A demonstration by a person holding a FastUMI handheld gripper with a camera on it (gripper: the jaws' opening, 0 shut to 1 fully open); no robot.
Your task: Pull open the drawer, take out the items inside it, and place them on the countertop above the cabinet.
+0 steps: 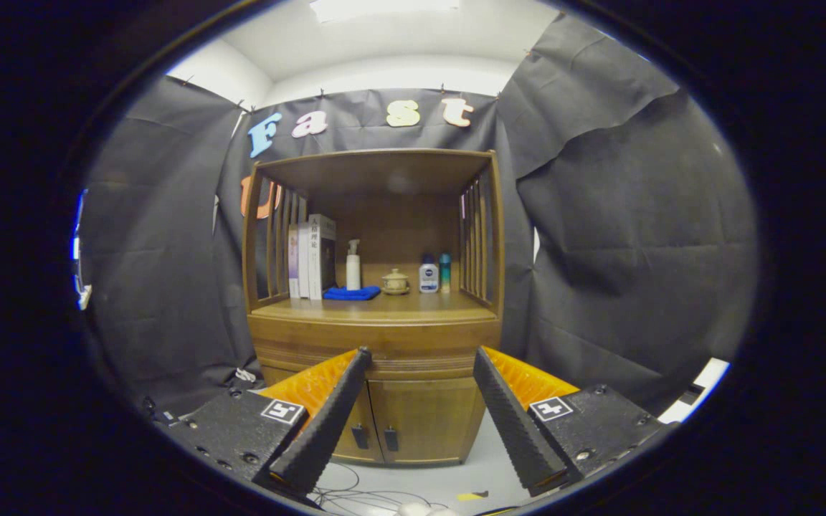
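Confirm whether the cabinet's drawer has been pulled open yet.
No: the drawer front sits flush with the cabinet body, and the open gripper is short of it, holding nothing.

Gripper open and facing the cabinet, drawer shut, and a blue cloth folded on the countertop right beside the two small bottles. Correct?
Not quite. The gripper view shows the blue cloth beside the books and spray bottle, apart from the two small bottles. The gripper is open, the drawer shut.
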